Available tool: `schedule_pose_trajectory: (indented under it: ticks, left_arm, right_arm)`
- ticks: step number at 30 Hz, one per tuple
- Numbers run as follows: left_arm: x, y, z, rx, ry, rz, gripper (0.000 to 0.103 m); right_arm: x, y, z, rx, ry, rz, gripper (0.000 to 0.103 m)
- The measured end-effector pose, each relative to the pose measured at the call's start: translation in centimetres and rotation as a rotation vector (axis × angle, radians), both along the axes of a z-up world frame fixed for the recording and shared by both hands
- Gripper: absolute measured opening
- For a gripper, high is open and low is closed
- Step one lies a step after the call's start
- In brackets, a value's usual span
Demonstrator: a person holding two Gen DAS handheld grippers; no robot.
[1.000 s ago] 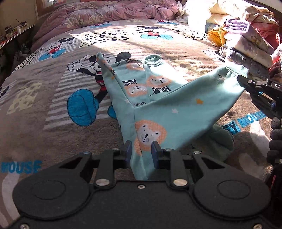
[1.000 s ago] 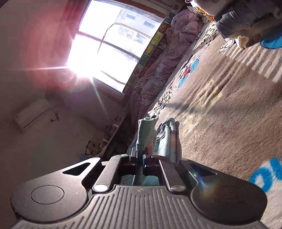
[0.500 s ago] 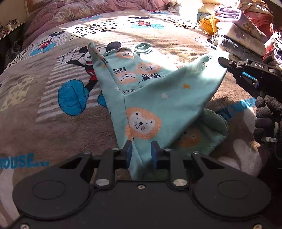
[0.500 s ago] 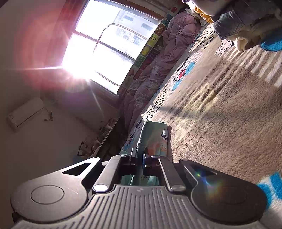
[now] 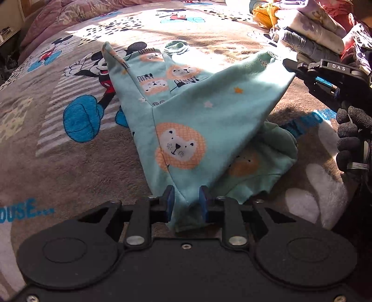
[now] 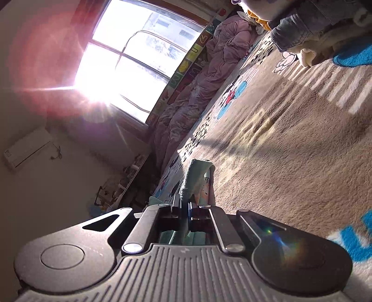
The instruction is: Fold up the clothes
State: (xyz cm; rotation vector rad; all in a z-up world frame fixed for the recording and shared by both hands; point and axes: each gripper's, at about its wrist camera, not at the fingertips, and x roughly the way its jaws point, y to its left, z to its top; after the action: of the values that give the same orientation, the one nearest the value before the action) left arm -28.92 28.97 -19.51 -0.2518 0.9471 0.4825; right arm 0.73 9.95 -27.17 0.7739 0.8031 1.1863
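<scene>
- Currently left hand-held gripper pinches the near corner of the teal lion-print garment; pads press the bunched cloth, which hangs out a little below them.
- Right hand-held gripper is pressed together on the garment's far-right hem corner, at the bed's right side; its own view shows teal cloth squeezed flat between nearly touching pads. Gloved hand behind it.
- Garment is stretched taut between the two grips, lifted into a tent shape; its far part and a rumpled flap under the lifted sheet lie on the bed, near the middle and toward the near-right.
- Progress, as a judgement: mid-fold, early. One panel raised, not yet laid over; no tidy rectangle yet. Left to do: bring the lifted edge across, flatten, fold again, then stack.
- Pile of clothes sits at the bed's far-right corner; some look folded, can't tell how many are done.
- Surface: bed with a plush brown cartoon-mouse blanket, soft, strong sun patches and shadows.
- Pink quilt bunched along the far-left edge of the bed.
- Room: bright window with glare, red curtain beside it, wall air-conditioner, cluttered shelf beside the bed.
</scene>
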Motion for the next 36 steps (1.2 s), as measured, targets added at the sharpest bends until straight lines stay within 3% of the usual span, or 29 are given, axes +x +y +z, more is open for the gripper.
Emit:
schedule_pose_trajectory:
  ticks: [5, 12, 18, 21, 23, 25, 27, 29, 32, 36]
  left_arm:
    - [0.0, 2.5, 2.5, 0.027, -0.049, 0.057, 0.022]
    - [2.7, 2.5, -2.7, -0.039, 0.054, 0.013, 0.022]
    - [0.8, 2.4, 0.8, -0.048, -0.007, 0.011, 0.022]
    - [1.2, 1.6, -0.5, -0.053, 0.029, -0.005, 0.022]
    - [2.1, 1.1, -2.9, -0.085, 0.076, -0.002, 0.022]
    - [2.3, 1.1, -3.3, -0.082, 0.078, -0.006, 0.022]
    - [2.3, 2.4, -1.6, -0.139, 0.072, -0.010, 0.023]
    - [2.2, 3.7, 1.0, -0.118, 0.026, -0.017, 0.023]
    - [2.8, 6.1, 3.8, -0.023, -0.008, -0.007, 0.025]
    - [5.0, 10.0, 3.8, 0.128, -0.029, 0.013, 0.027]
  right_arm:
    - [-0.2, 0.0, 0.1, -0.009, 0.001, 0.013, 0.007]
    - [0.0, 0.3, -0.3, -0.022, 0.010, 0.012, 0.007]
    - [0.8, 0.3, 0.5, 0.016, -0.022, 0.022, 0.007]
    - [0.7, 0.3, 0.5, 0.007, -0.015, 0.022, 0.007]
    - [0.6, 0.2, 0.4, 0.000, -0.009, 0.021, 0.007]
    - [0.6, 0.0, 0.3, -0.001, -0.002, 0.020, 0.007]
    - [0.7, -0.1, 0.1, -0.003, 0.009, 0.023, 0.007]
    - [0.7, 0.0, -0.1, -0.004, 0.018, 0.023, 0.007]
    - [0.6, 0.2, 0.0, -0.009, 0.005, 0.018, 0.007]
    - [0.3, 0.1, 0.0, -0.018, -0.007, 0.011, 0.007]
